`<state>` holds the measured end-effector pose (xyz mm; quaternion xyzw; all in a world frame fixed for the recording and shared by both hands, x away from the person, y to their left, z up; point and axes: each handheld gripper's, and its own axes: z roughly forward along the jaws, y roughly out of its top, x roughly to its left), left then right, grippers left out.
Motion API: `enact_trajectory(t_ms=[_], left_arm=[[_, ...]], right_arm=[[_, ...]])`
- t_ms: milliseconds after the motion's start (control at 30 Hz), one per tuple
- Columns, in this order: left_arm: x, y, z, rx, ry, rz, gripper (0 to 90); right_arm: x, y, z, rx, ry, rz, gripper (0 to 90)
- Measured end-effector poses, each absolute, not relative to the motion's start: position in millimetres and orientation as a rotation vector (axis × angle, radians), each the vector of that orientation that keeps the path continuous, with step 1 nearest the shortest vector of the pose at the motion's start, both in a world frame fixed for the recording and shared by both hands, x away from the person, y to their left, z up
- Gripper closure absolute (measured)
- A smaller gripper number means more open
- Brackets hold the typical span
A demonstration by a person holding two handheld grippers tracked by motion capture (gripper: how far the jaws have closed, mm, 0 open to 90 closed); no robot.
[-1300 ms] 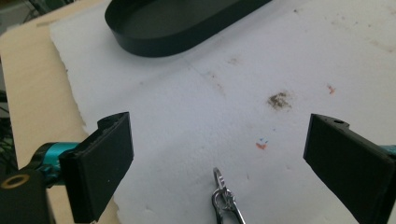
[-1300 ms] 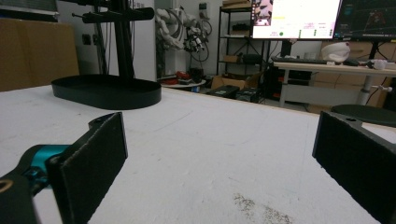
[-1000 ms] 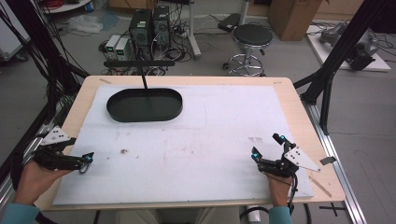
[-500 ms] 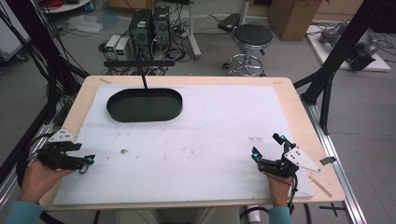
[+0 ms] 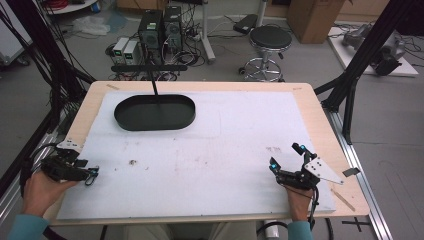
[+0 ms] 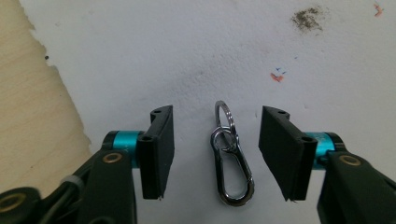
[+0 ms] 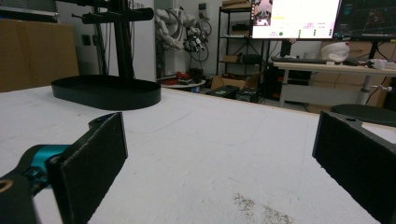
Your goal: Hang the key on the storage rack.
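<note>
Hand-held gripper on the left (image 6: 215,154) is held low over the white sheet (image 5: 210,150) at the near left corner of the desk (image 5: 320,115), and its jaws have just been closing. A metal carabiner clip with a key ring (image 6: 231,161) is seen lying flat on the sheet between the two black pads (image 6: 159,149); a gap is left on either side, so the clip is not yet pressed or gripped. In the high view the left hand-held gripper (image 5: 90,175) is found beside the sheet's left edge, with the clip at its tips. The right hand-held gripper (image 5: 285,162) is kept near the near right corner, its jaws spread wide with nothing between them. A black oval tray (image 5: 155,112) with an upright post is placed at the far left of the sheet, well apart from both.
</note>
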<state>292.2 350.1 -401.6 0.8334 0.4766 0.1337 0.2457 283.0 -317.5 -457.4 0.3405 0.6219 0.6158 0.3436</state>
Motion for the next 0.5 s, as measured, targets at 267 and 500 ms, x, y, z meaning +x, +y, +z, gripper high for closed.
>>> enact_trajectory(t_ms=[267, 500], left_arm=[[294.1, 348.7, -403.9, 2.265, 1.332, 0.341, 59.8], [295.2, 347.9, -404.3, 2.274, 1.354, 0.321, 68.0]], right_arm=[[283.1, -317.5, -457.5, 0.884, 1.614, 1.601, 2.5], [282.8, -317.2, -457.5, 0.891, 1.617, 1.605, 2.4]])
